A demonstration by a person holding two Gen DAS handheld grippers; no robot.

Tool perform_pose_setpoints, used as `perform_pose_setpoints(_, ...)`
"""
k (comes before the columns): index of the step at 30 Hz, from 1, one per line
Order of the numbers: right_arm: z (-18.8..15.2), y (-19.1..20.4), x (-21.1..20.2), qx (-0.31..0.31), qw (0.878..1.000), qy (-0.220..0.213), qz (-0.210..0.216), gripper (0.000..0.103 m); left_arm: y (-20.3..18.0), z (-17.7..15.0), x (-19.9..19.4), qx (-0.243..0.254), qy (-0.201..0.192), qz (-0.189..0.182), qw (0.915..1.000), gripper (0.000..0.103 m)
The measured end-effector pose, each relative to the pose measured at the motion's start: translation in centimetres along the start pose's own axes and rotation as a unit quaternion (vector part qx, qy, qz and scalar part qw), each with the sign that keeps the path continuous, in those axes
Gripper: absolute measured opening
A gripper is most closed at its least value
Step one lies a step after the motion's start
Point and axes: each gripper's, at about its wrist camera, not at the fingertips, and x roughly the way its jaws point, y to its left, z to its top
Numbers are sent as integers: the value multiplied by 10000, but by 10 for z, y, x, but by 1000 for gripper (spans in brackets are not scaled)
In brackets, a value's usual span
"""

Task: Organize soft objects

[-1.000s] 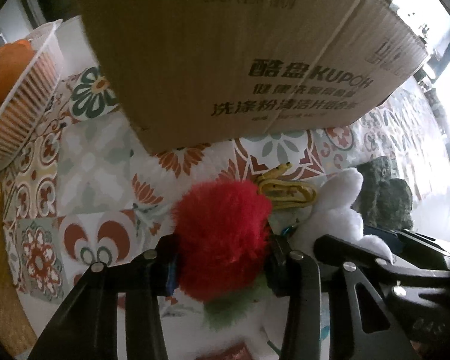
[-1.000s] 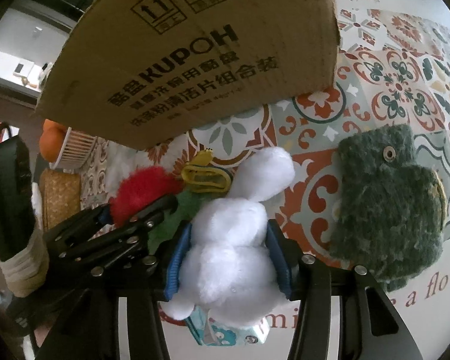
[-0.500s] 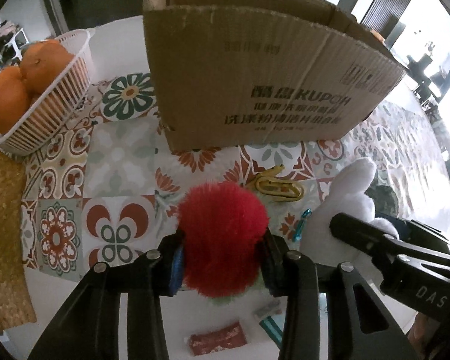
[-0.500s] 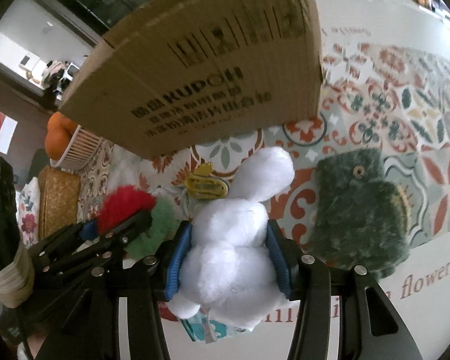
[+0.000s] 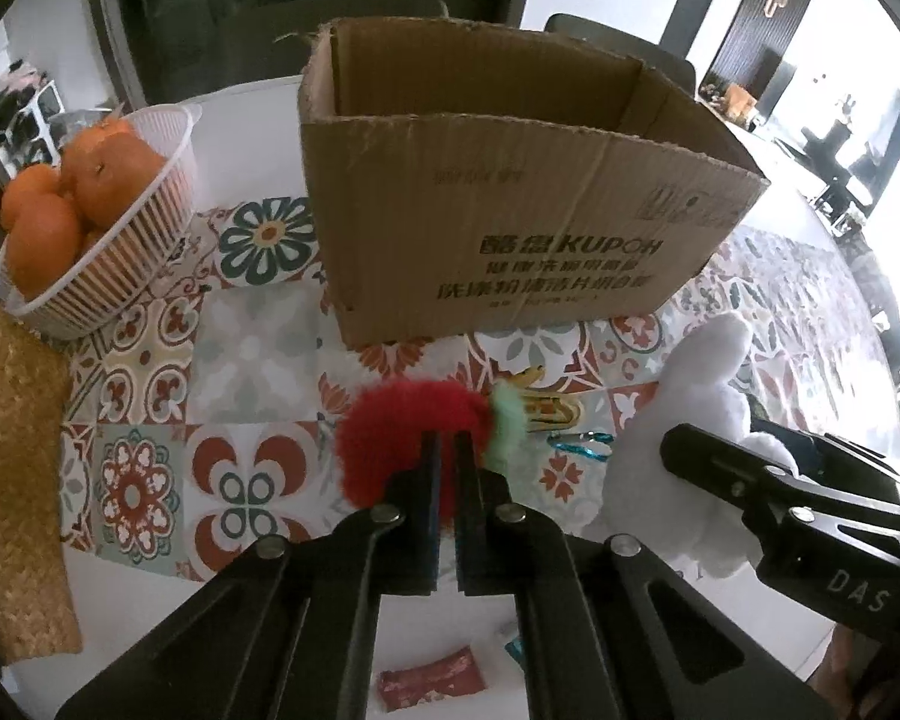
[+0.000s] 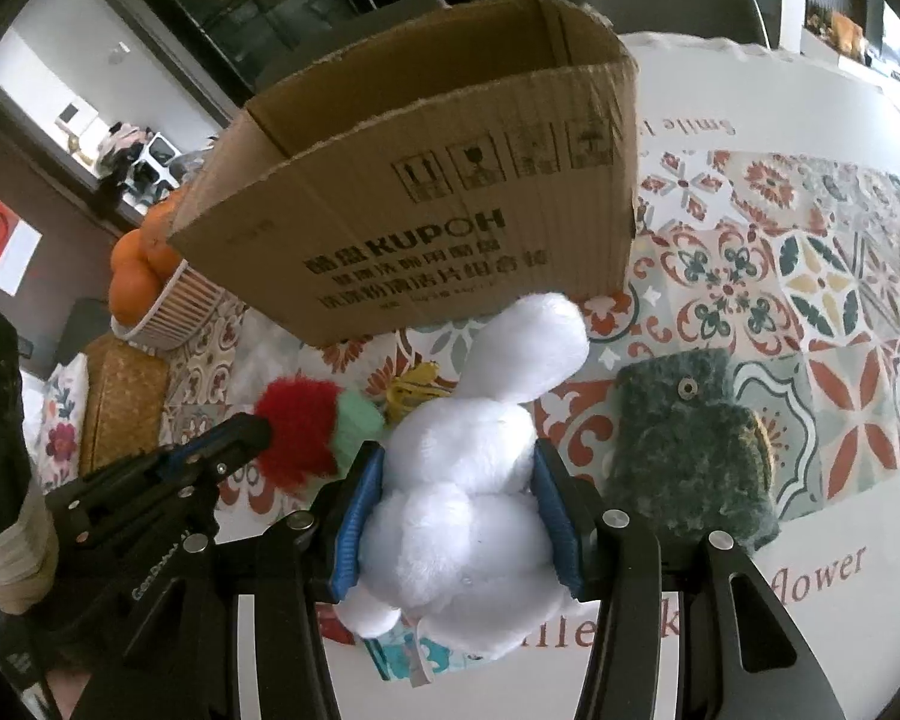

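My left gripper (image 5: pixel 445 441) is shut tight on a fluffy red plush toy (image 5: pixel 402 426) with a pale green tuft, held above the patterned tablecloth. The red toy (image 6: pixel 297 426) also shows at the left gripper's tip (image 6: pixel 246 426) in the right wrist view. A white plush rabbit (image 6: pixel 468 480) sits squeezed between the blue pads of my right gripper (image 6: pixel 456 462), its ear pointing at the box. An open cardboard box (image 5: pixel 510 210) stands just behind both toys. Still lying on the cloth to the right is a dark green plush pouch (image 6: pixel 684 450).
A white basket (image 5: pixel 108 288) of oranges stands at the left, beside a woven mat (image 5: pixel 18 480). A yellow strap (image 5: pixel 549 411) and a teal clip (image 5: pixel 582 441) lie before the box. A red packet (image 5: pixel 432 675) and a teal packet (image 6: pixel 402 660) lie near the front edge.
Both grippers have risen with their toys, so the box's open top has come into view. The left jaws have squeezed much closer together on the red plush.
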Motion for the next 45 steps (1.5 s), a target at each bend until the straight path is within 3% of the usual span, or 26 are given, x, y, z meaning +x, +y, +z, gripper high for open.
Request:
perform_pose_setpoints(4,-1,2,7,-6,10000,58,-43,51,-1,-1,9,42,97,-77,9999,9)
perform_pose_setpoints(6,-2,2,9,-25,9999,82,-72,51,1,-2,13,-3,182,-225,9996,26)
perform_pose_setpoints(7,-3,3,10,-32,9999,79,-78,51,1,-3,15,-29,193,-272,9994,49)
perform_pose_setpoints(8,-3,3,10,-34,9999,90,-76,51,1,-3,16,-18,186,-252,9995,60)
perform_pose_setpoints(11,-3,1,13,-20,9999,102,-123,50,-3,-2,19,129,98,-95,9998,63)
perform_pose_setpoints(16,0,-5,21,77,9996,182,-184,50,-4,4,35,177,315,41,9993,71)
perform_pose_setpoints(23,4,-6,37,65,9991,337,-239,50,-2,5,59,165,490,48,9987,67)
perform_pose_setpoints(28,5,-6,47,60,9987,444,-254,51,-1,9,69,225,528,131,9983,52)
perform_pose_setpoints(30,5,-6,48,65,9986,459,-257,51,1,10,70,204,503,99,9985,39)
perform_pose_setpoints(45,6,-1,14,-52,9998,50,-187,51,9,7,22,-7,-22,-33,10000,35)
